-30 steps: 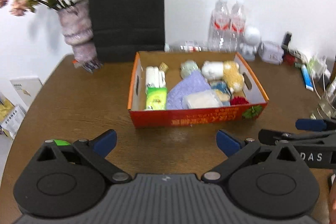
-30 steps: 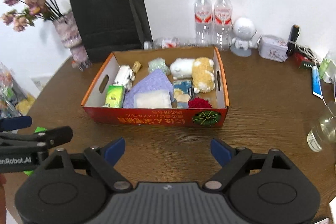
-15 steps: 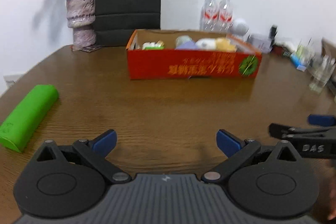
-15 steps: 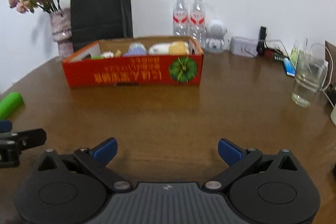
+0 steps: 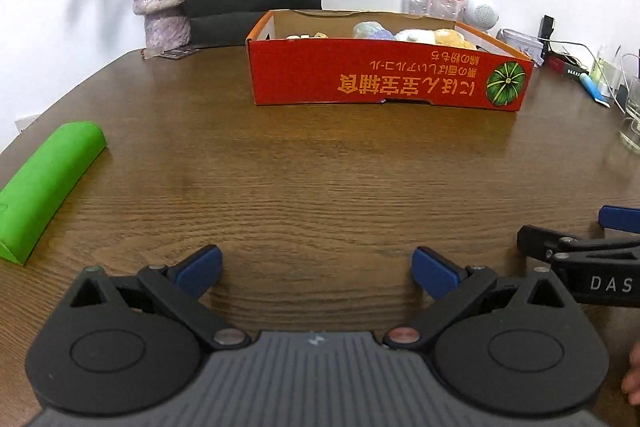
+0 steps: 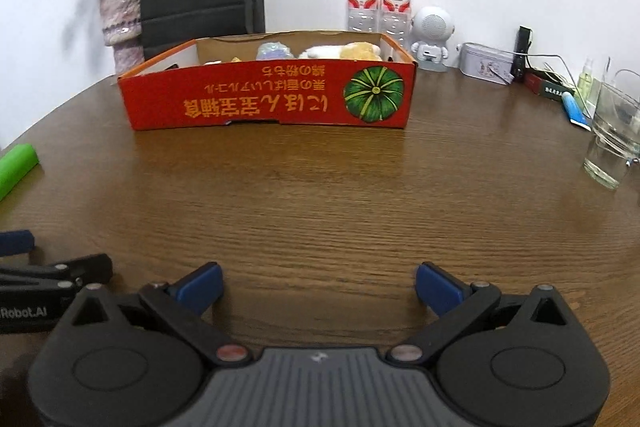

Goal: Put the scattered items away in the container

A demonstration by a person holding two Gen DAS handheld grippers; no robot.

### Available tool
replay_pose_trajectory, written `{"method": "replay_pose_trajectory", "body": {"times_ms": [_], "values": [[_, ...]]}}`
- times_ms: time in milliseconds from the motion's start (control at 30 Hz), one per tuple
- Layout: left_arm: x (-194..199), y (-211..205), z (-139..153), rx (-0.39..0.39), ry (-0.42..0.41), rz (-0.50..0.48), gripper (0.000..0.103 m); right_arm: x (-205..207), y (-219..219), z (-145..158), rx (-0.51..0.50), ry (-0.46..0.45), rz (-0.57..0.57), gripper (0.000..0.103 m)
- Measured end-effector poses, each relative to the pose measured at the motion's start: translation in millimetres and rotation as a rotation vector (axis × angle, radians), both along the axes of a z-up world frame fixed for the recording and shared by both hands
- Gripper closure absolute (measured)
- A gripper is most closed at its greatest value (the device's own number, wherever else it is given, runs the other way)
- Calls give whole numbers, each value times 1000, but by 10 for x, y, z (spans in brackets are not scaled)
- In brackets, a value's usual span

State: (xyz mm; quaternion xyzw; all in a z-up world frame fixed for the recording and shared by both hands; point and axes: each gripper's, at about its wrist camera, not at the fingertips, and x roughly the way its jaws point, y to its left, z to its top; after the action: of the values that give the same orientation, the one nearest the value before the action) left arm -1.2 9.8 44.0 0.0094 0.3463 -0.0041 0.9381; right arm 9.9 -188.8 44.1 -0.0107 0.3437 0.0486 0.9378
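Hovering over table (image 5: 320, 179), left tool (image 5: 316, 269) and right tool (image 6: 318, 285) spread, empty, red box (image 6: 272, 99) beyond

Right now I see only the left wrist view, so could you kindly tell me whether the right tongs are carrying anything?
Observer: No. The right tongs stand wide open, with only bare table between the pads.
Operator: Thank you. Is anything standing on that side that I should mind?
Observer: Yes. A clear glass stands upright near the table's right edge, ahead of the tongs and apart from them. Your view catches only a sliver of it.
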Motion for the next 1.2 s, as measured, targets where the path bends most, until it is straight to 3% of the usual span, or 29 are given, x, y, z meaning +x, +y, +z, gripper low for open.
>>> {"method": "replay_pose_trajectory", "body": {"times_ms": [1200], "values": [[-17,-14,-4,-4,-9,-5,0,-37,23,9,3,1,31,0]]}}
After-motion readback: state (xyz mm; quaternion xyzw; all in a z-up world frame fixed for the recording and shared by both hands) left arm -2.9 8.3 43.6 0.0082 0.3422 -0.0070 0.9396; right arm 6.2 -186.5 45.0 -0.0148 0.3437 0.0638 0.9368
